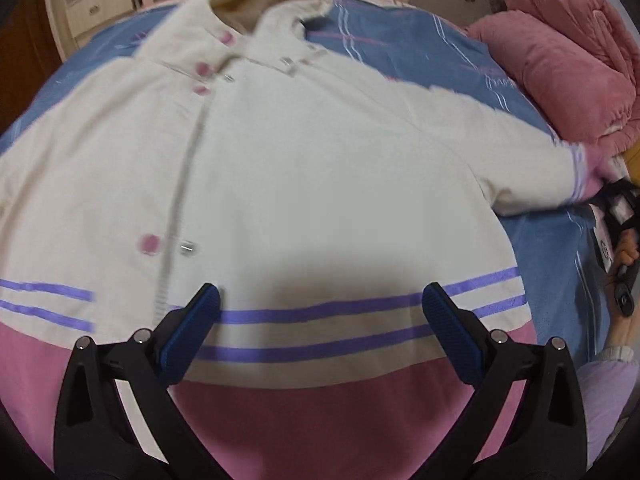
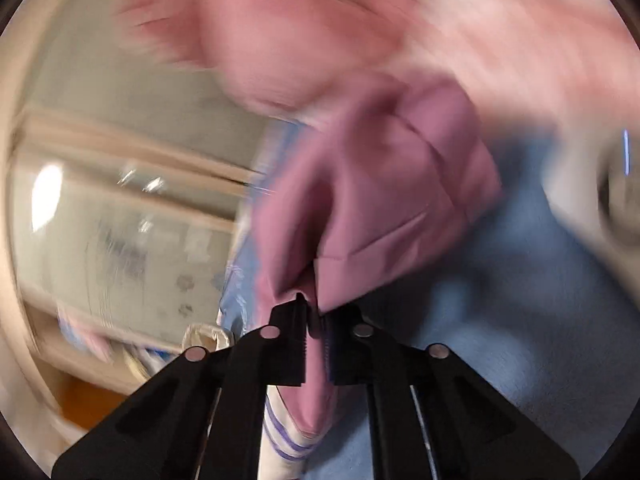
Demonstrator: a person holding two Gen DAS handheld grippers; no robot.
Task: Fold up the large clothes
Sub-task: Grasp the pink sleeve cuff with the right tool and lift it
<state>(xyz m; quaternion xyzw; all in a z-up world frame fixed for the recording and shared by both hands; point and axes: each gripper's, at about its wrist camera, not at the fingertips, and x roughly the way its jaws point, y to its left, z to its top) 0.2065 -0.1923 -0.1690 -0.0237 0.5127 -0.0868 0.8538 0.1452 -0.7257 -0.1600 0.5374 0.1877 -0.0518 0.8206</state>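
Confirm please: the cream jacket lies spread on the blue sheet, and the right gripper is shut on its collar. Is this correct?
Not quite. The right gripper is shut on the pink cuff of a sleeve, not the collar; the right wrist view shows this. The cream jacket does lie spread on the blue sheet.

bed: blue striped sheet [image 1: 400, 36] | cream drawers [image 1: 96, 4] behind

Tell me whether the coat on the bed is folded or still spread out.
Spread out. The coat lies flat, front up, on the bed, one sleeve stretched sideways, hem unfolded.
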